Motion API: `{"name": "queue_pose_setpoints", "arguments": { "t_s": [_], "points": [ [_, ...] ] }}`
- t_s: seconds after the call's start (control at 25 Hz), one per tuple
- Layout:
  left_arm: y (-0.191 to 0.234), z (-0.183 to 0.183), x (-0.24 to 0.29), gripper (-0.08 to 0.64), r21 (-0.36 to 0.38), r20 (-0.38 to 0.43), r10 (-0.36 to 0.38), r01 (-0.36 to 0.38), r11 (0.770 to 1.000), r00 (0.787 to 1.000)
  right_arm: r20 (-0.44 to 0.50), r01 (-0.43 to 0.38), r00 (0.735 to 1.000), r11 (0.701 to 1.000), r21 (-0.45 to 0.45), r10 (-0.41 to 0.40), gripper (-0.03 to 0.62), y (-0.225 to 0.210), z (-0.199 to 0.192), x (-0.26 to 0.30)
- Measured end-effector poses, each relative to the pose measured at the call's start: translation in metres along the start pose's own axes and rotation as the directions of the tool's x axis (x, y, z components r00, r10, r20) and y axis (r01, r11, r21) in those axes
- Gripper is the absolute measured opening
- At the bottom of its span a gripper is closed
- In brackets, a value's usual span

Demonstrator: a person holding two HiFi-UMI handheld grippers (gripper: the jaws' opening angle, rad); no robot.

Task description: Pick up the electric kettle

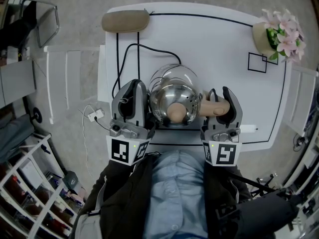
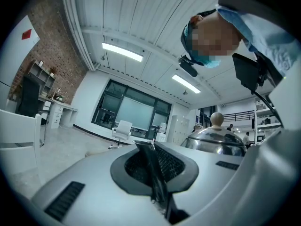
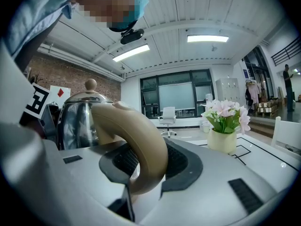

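Observation:
The electric kettle [image 1: 172, 96] is shiny steel with a beige lid knob and a beige handle [image 1: 212, 107]. It is over the near part of the white table [image 1: 214, 39], right in front of me. My right gripper [image 1: 221, 94] is shut on the handle; in the right gripper view the curved handle [image 3: 136, 140] fills the gap between the pads, and the steel body [image 3: 77, 121] rises to its left. My left gripper [image 1: 135, 86] sits close beside the kettle's left side, shut, with nothing clearly between its pads. In the left gripper view [image 2: 153, 164], the lid [image 2: 218, 142] shows at right.
A cream pot of pink flowers [image 1: 279, 36] stands at the table's far right corner, beside a black square outline [image 1: 257, 62]. A beige pad [image 1: 125, 21] lies at the far left edge. A black cable [image 1: 127, 49] loops behind the kettle. A white chair [image 1: 70, 83] stands left.

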State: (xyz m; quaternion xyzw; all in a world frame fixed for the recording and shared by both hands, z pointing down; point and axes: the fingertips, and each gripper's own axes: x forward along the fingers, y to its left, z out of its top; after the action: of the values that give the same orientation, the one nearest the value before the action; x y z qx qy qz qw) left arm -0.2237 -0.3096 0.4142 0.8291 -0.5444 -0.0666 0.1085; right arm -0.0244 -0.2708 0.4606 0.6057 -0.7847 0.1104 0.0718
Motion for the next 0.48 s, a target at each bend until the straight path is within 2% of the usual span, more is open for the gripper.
{"name": "queue_pose_setpoints", "arguments": {
  "t_s": [0.48],
  "points": [
    [-0.017, 0.049, -0.039, 0.021, 0.040, 0.080, 0.036, -0.039, 0.998, 0.996, 0.086, -0.044, 0.995, 0.999, -0.017, 0.045, 0.127, 0.019, 0.041, -0.029]
  ]
}}
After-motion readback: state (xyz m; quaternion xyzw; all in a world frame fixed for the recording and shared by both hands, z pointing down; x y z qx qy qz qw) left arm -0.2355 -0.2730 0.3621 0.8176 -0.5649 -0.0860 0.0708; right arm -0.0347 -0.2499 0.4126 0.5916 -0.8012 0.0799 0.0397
